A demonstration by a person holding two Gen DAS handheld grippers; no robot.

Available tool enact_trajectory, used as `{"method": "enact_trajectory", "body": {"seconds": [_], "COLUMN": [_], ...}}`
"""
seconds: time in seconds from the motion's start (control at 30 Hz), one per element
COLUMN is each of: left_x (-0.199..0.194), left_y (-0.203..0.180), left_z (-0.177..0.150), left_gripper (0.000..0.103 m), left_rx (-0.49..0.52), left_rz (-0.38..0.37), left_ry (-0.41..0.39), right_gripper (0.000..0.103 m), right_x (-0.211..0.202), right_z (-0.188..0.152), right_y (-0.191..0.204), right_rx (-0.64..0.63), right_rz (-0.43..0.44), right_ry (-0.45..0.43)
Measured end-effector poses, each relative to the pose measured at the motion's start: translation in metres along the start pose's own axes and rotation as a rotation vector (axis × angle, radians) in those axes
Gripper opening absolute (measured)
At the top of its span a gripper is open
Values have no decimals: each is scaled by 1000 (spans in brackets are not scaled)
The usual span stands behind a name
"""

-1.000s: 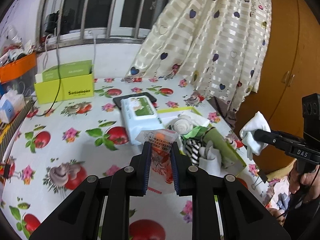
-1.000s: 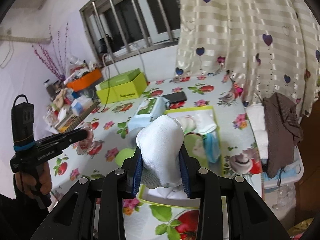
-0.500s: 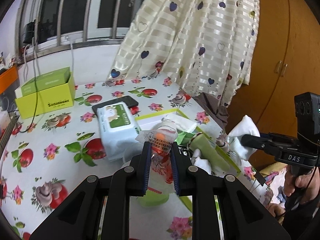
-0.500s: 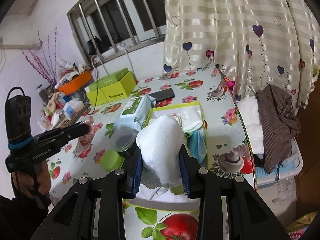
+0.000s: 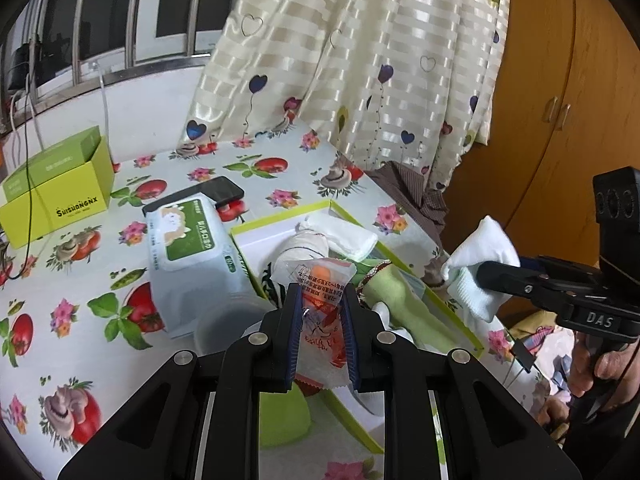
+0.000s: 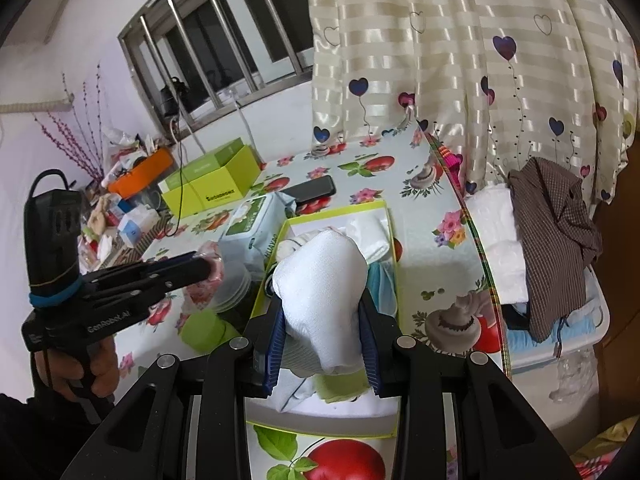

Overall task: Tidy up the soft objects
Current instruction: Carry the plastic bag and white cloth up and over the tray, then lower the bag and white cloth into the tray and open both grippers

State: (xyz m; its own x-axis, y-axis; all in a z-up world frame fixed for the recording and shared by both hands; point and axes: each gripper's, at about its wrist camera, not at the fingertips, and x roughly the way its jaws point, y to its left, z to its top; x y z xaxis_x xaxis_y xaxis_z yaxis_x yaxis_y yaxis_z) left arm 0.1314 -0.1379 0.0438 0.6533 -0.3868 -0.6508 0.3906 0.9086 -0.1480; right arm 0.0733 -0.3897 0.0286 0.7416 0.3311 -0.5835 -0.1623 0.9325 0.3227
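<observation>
My left gripper [image 5: 320,304] is shut on a clear plastic packet with orange contents [image 5: 324,280], held above the near edge of the lime-rimmed white box [image 5: 280,227]. The box holds rolled socks and cloths [image 5: 340,234]. My right gripper [image 6: 322,312] is shut on a white sock [image 6: 320,280], held over the same box [image 6: 340,210]. In the left wrist view the right gripper [image 5: 480,276] and its sock [image 5: 484,256] hang just past the box's right side. In the right wrist view the left gripper [image 6: 208,266] shows at the left.
A wet-wipes pack [image 5: 192,240] and a black phone [image 5: 216,192] lie left of the box. A lime cardboard box [image 5: 56,196] stands at the back left. A green cup [image 6: 204,328] and clear tubs [image 6: 236,284] sit beside the box. Clothes [image 6: 556,216] lie on a bin off the table's right edge.
Both grippers have moved closer to the box of socks, each keeping its hold. The box and wipes pack appear larger and nearer in both views.
</observation>
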Motion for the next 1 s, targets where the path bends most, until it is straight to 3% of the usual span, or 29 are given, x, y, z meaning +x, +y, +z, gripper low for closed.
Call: {"method": "enact_trajectory", "body": {"seconds": [0.37, 0.6, 0.77, 0.87, 1.0], "left_x": [41, 78, 87, 79, 67], "left_y": [-16, -21, -18, -14, -12], "left_z": [5, 4, 1, 4, 6], "left_gripper": [20, 20, 29, 42, 44], "left_rx": [15, 18, -4, -28, -41], "left_rz": [-15, -16, -25, -45, -57], "left_ry": [69, 152, 184, 163, 134], "right_gripper": [32, 32, 32, 32, 32], "right_x": [3, 8, 12, 12, 12], "right_z": [-1, -2, -3, -1, 7], "right_y": [-19, -28, -30, -30, -28], "right_rx": [26, 44, 49, 49, 35], "right_rz": [-3, -4, 2, 2, 3], "right_ry": [1, 8, 15, 12, -4]}}
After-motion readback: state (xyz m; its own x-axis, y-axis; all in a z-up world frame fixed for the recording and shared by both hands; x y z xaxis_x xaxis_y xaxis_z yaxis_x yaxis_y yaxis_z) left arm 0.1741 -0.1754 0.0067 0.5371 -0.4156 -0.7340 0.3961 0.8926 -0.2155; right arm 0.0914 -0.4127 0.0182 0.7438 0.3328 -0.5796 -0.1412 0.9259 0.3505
